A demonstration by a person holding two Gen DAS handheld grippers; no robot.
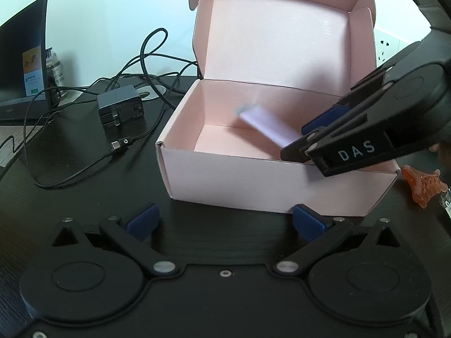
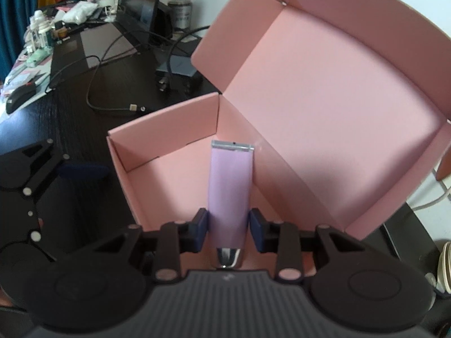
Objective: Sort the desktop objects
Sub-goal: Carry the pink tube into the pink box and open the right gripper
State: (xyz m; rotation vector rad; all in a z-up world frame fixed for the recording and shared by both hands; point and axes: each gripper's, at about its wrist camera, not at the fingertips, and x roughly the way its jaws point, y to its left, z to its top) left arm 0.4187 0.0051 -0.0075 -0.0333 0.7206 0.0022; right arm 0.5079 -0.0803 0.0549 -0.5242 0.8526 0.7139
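Clamped on the lilac tube (image 2: 229, 197), the right gripper (image 2: 228, 231) reached over the front wall of the open pink box (image 2: 157, 129), the tube's crimped end pointing into the bare interior. Placing looked to be the step in hand; next, probably lower and release. Outward, the left gripper (image 1: 225, 222) hung with fingers apart before the box, near a charger (image 1: 121, 107) and an orange clip (image 1: 422, 186).

A home desk: the dark counter (image 2: 70, 118) carries a laptop (image 2: 135, 8), a mouse (image 2: 19, 97), a charger (image 1: 119, 107) with cables, and toiletry bottles (image 2: 39, 32) before curtains (image 2: 17, 8).
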